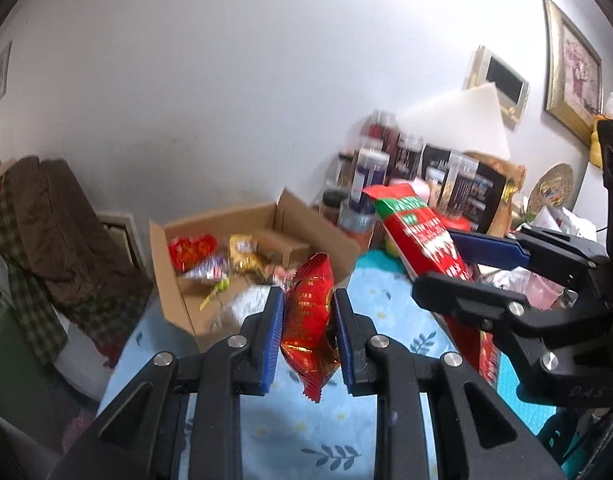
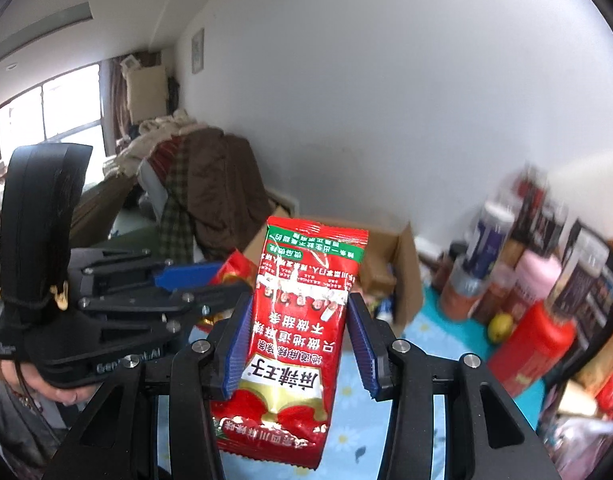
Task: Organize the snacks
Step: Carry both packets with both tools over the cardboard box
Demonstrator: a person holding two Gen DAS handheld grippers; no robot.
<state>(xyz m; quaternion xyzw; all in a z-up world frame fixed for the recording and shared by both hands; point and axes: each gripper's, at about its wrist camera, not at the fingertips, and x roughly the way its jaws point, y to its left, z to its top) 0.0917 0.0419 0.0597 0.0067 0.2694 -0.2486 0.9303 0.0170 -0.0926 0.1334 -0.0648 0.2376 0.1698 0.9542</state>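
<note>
My left gripper point(image 1: 308, 294) is shut on a small red and gold snack packet point(image 1: 310, 320), held upright above the blue flowered tablecloth point(image 1: 394, 312). To its right my right gripper point(image 1: 438, 266) is shut on a long red packet with a green band point(image 1: 418, 228). In the right wrist view the right gripper point(image 2: 300, 300) clamps that long packet point(image 2: 302, 320) at its middle. The left gripper point(image 2: 230, 278) sits to its left with the small red packet point(image 2: 236, 268) peeking out. An open cardboard box point(image 1: 158, 264) behind both holds several snack packets.
Jars and bottles point(image 1: 370, 176) crowd the table's back right, with a red bottle point(image 2: 534, 344) and a yellow fruit point(image 2: 500, 326). Brown and checked clothes point(image 1: 46, 232) are heaped on the left. A person point(image 2: 22, 416) is at the lower left. The box point(image 2: 406, 280) stands against the white wall.
</note>
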